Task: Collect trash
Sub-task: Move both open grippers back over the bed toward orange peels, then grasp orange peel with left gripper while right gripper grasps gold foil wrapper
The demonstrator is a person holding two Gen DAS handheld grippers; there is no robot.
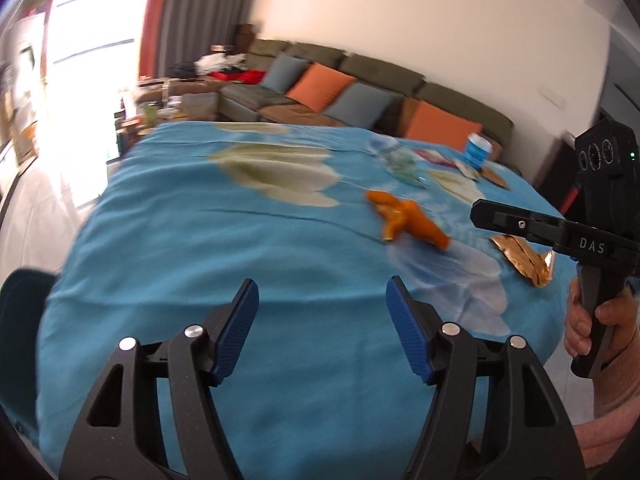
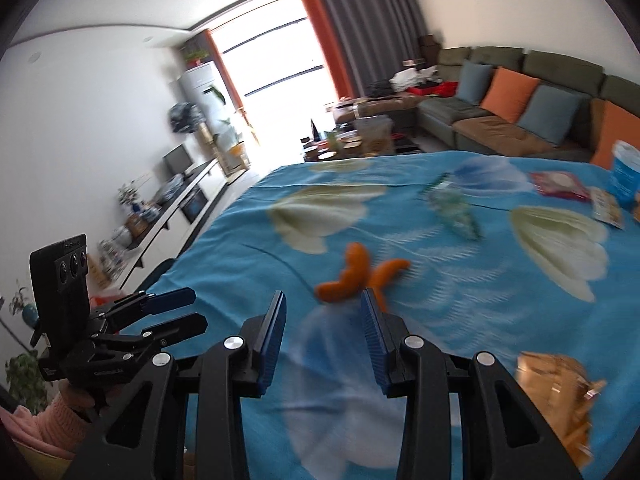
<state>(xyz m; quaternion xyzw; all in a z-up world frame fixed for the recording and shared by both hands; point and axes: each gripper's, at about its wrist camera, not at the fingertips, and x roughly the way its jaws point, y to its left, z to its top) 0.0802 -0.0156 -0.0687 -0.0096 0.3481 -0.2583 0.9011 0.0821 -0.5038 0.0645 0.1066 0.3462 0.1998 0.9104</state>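
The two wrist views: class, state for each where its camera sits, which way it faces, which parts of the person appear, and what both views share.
Left wrist view: sits on the left tongs, facing across the blue flower-print cloth toward the green sofa; the right tongs and hand show at right.
Right wrist view: sits on the right tongs, facing the window; the left tongs and a pink sleeve show at left.
Shared: curled orange peel, gold foil wrapper, blue cup.
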